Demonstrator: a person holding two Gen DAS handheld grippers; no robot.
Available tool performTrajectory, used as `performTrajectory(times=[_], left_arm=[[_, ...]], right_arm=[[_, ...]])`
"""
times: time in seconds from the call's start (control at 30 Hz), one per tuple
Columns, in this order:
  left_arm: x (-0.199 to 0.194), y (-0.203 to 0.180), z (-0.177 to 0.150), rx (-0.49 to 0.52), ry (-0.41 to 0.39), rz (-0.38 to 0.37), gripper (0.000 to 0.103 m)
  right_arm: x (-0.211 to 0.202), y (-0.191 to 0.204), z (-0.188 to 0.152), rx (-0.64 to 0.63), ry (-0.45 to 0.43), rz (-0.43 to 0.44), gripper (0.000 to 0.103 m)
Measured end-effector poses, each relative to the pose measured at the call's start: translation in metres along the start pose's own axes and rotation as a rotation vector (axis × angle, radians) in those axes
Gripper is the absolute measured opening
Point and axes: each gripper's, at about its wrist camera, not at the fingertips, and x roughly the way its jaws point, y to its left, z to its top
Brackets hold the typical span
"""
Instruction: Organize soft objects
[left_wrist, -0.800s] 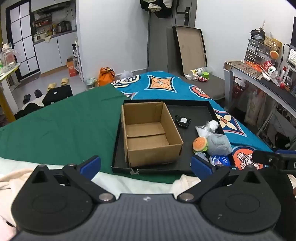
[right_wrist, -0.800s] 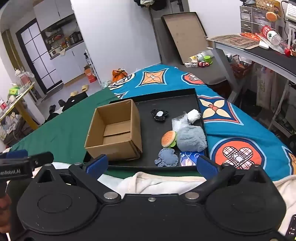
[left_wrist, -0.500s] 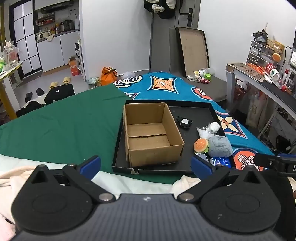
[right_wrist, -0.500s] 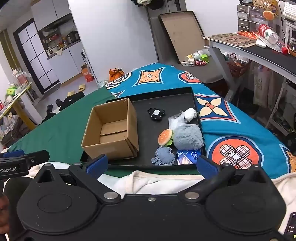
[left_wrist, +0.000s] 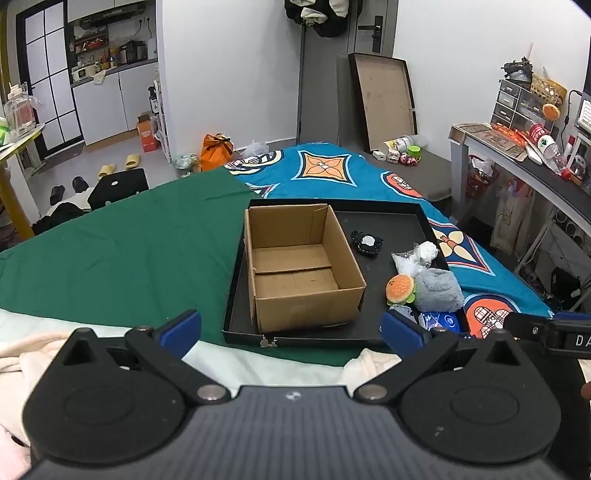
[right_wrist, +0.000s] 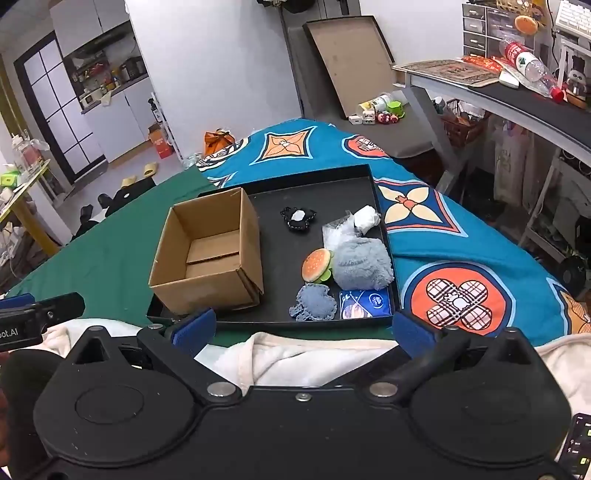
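Note:
An empty open cardboard box (left_wrist: 299, 258) (right_wrist: 210, 254) stands in the left part of a black tray (left_wrist: 399, 225) (right_wrist: 332, 192) on the bed. To its right lie a burger plush (left_wrist: 400, 288) (right_wrist: 317, 264), a grey fluffy plush (left_wrist: 437, 290) (right_wrist: 362, 264), a blue knitted piece (right_wrist: 314, 303), a blue packet (right_wrist: 365, 303), a clear bag with a white ball (right_wrist: 365, 218) and a black-and-white piece (left_wrist: 366, 242) (right_wrist: 298, 218). My left gripper (left_wrist: 291, 328) and right gripper (right_wrist: 303, 328) are both open and empty, held near the tray's front edge.
A green cloth (left_wrist: 129, 251) covers the bed's left side, a blue patterned blanket (right_wrist: 461, 266) the right. Cream fabric (right_wrist: 295, 354) lies under the grippers. A desk (left_wrist: 517, 162) stands at the right. A framed board (left_wrist: 384, 99) leans on the far wall.
Both grippers have drawn slightly back and up, so the tray sits a bit farther off. Nothing on the tray has moved.

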Motion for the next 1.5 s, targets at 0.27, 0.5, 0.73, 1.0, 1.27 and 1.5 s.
performTrajectory(times=[0.27, 0.5, 0.73, 1.0, 1.27, 1.5], left_arm=[[0.0012, -0.0020, -0.0019, 0.005, 0.003, 0.003, 0.103], [0.0003, -0.0038, -0.0021, 0.013, 0.001, 0.000, 0.103], [0.0016, -0.0042, -0.0034, 0.010, 0.004, 0.007, 0.103], [0.0022, -0.0035, -0.0039, 0.010, 0.004, 0.006, 0.103], [0.0024, -0.0042, -0.0036, 0.010, 0.006, 0.008, 0.103], [0.0040, -0.0039, -0.0048, 0.013, 0.007, 0.008, 0.103]], right_arm=[[-0.0023, 0.0019, 0.0008, -0.014, -0.007, -0.007, 0.103], [-0.0021, 0.0005, 0.0009, -0.019, -0.011, -0.019, 0.103], [-0.0019, 0.0005, 0.0007, -0.025, -0.009, -0.018, 0.103], [-0.0030, 0.0023, -0.0004, -0.029, -0.015, -0.026, 0.103], [-0.0031, 0.0018, 0.0001, -0.031, -0.017, -0.033, 0.103], [-0.0044, 0.0009, 0.0007, -0.025, -0.022, -0.035, 0.103]])
